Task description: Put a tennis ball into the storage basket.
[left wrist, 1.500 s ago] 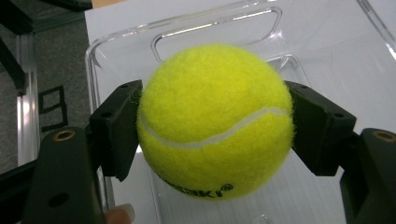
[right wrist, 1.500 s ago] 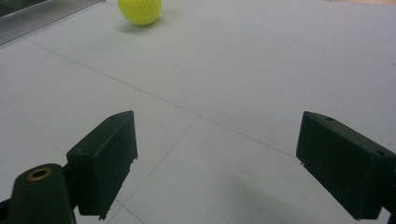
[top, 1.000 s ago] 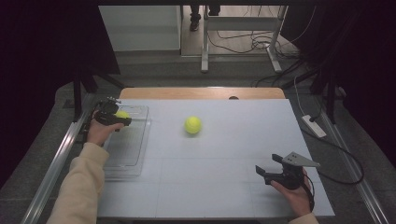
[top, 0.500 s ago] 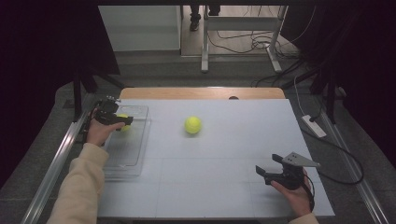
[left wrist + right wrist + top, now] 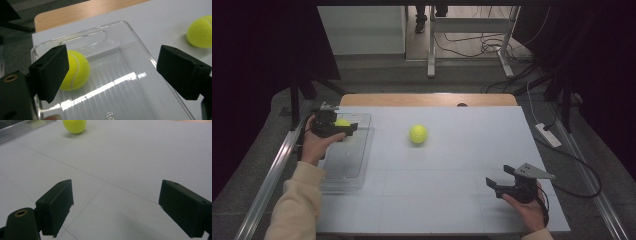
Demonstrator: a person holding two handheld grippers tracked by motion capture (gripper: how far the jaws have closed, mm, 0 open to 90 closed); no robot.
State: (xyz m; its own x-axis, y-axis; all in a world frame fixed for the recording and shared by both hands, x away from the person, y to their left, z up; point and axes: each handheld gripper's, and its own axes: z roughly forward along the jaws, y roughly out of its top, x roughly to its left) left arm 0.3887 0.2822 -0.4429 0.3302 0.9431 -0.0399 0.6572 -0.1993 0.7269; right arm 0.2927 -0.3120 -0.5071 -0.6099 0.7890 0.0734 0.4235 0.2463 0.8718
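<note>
White table (image 5: 452, 165) bearing a clear plastic tray (image 5: 344, 162) at its left edge. Left gripper (image 5: 343, 128) above the tray's far end, jaws just opened wide and empty; one tennis ball (image 5: 75, 70) rests in the tray below. Right gripper (image 5: 498, 178), jaws spread, empty. Second tennis ball (image 5: 418, 134) mid-table.

Dim room, dark edges; overhead glare streaks the clear tray (image 5: 140, 75); close jaws soft
</note>
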